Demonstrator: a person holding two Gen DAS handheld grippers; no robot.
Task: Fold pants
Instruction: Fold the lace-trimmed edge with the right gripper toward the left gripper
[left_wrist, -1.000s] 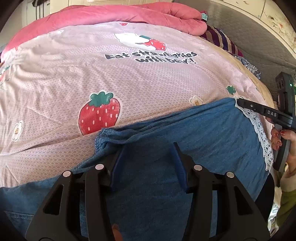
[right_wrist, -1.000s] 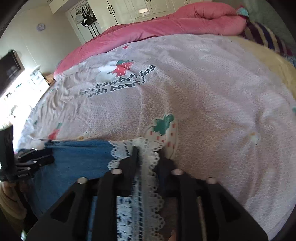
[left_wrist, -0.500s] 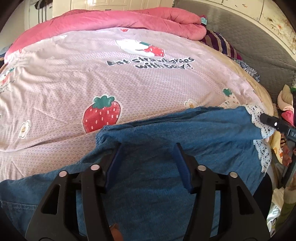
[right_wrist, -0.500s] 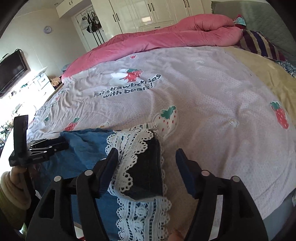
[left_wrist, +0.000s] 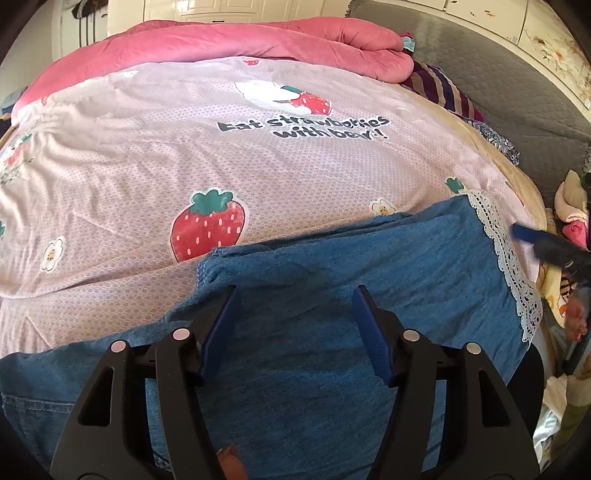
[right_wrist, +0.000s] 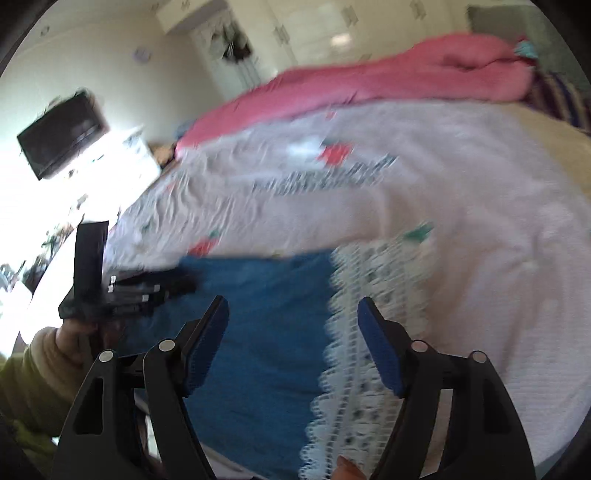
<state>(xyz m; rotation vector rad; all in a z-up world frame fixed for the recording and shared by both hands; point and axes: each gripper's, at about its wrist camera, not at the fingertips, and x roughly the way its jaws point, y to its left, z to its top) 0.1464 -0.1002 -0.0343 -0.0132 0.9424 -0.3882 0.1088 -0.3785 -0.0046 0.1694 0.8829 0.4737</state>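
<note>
Blue denim pants (left_wrist: 332, 295) lie folded at the near edge of the bed, on a pale pink sheet (left_wrist: 184, 155) printed with strawberries, their white lace hem (left_wrist: 506, 258) toward the bed's right side. In the left wrist view the left gripper (left_wrist: 293, 325) hovers over the folded denim with its blue pads apart; its jaws have just been opening, and the cloth lies flat below them, pinched by neither pad. A rolled pink quilt (left_wrist: 221, 40) runs along the far edge of the bed. At the right border the tip of the right gripper (left_wrist: 546, 243) shows just beside the lace.

The right wrist view is blurred. There the right gripper (right_wrist: 293, 332) hangs above the lace hem (right_wrist: 354, 354) and the pants (right_wrist: 258, 314), jaws wide and just opened, with nothing between the pads as far as the blur allows. The left gripper (right_wrist: 155, 286) reaches over the denim's left part, held by a hand (right_wrist: 74, 336) in a cream sleeve.
</note>
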